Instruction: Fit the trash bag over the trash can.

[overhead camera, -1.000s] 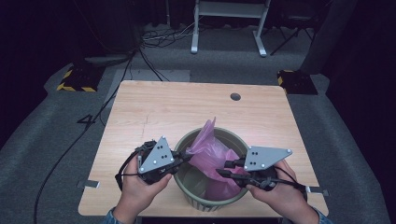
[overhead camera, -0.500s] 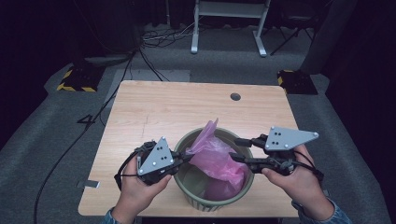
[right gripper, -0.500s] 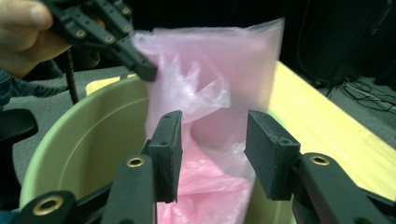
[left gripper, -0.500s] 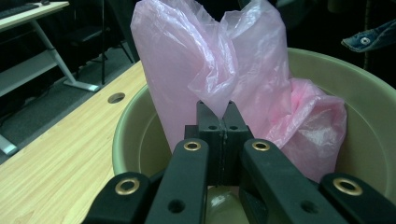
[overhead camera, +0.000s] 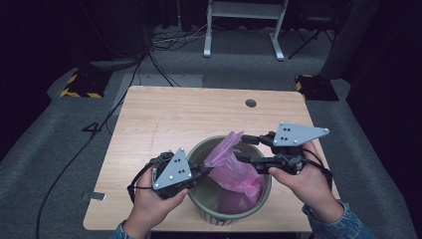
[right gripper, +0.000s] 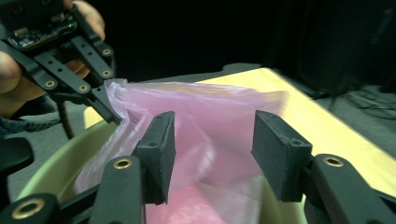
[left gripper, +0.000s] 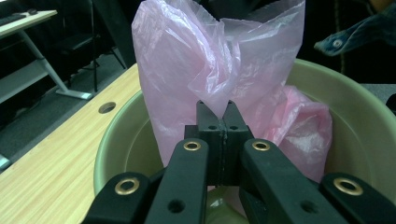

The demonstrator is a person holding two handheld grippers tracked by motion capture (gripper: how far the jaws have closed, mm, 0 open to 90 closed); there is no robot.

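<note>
Pink bag point(overhead camera: 234, 164) stands in the green bin point(overhead camera: 206, 149) at the surface's point(overhead camera: 164, 119) six o'clock edge. Left tool point(overhead camera: 201, 172), at the bin's nine o'clock, is clamped on a bag fold. Right tool point(overhead camera: 244, 148), at three o'clock, has just been opening; its jaws stand apart, the bag loose beyond them.

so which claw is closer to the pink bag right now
Left. The left claw is shut on a fold of the pink bag inside the green bin. The right claw, jaws just opened, hangs near the bag's far side, pads off it.
</note>
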